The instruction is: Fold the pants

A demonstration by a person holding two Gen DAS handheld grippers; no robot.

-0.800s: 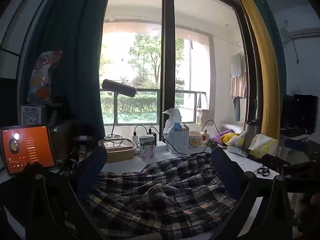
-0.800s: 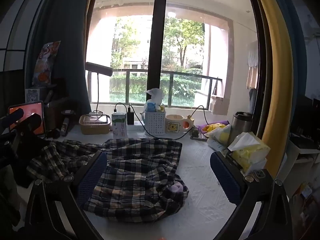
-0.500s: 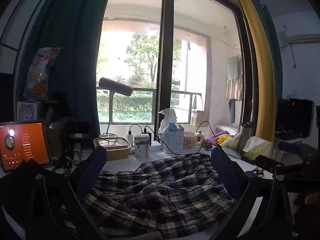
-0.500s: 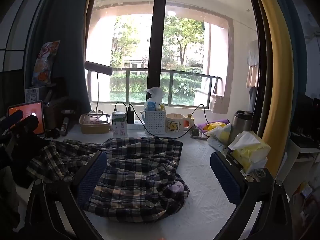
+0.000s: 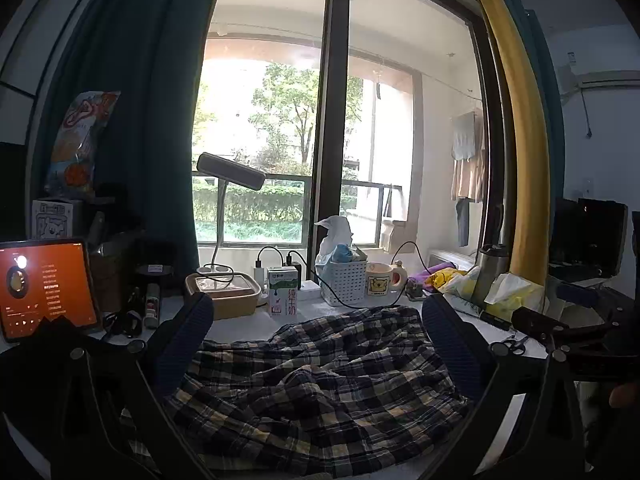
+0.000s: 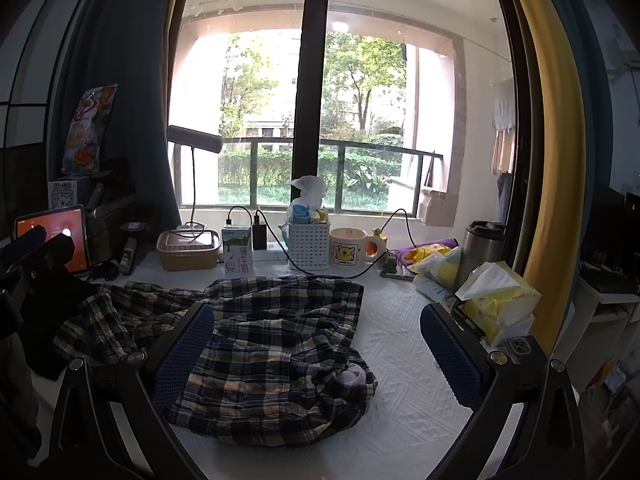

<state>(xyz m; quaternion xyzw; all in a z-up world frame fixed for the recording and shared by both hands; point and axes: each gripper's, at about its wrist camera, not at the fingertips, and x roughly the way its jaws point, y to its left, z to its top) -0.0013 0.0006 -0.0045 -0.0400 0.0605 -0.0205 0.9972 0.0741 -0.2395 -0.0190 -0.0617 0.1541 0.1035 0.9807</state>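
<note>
The pants [image 6: 264,344], dark plaid with cream checks, lie crumpled and unfolded on the white table [image 6: 404,360], spread from the middle toward 9 o'clock in the right wrist view. A small lilac patch [image 6: 354,376] shows in the folds at their near right corner.

The right gripper [image 6: 316,356] hovers over the pants with its jaws spread wide and nothing between the blue pads [image 6: 180,352]; the left pad is over the cloth, the right pad over bare table. The left gripper [image 5: 316,344] is likewise released, its jaws wide apart above the rumpled cloth, pads clear of it. In the right view the left gripper's black frame shows at 9 o'clock, beside the pants' far end.

Along the window edge of the table, at 12 o'clock, stand a milk carton [image 6: 237,250], a white basket [image 6: 309,244] and a mug [image 6: 352,250] with a cartoon face. A tan box [image 6: 188,250] sits at 11 o'clock with a lamp [image 6: 194,140] over it. A tablet [image 5: 46,286] with an orange screen stands at 9 o'clock. A tissue pack [image 6: 496,300] lies at 3 o'clock, just beside the right pad, with a steel flask [image 6: 482,248] behind it.
</note>
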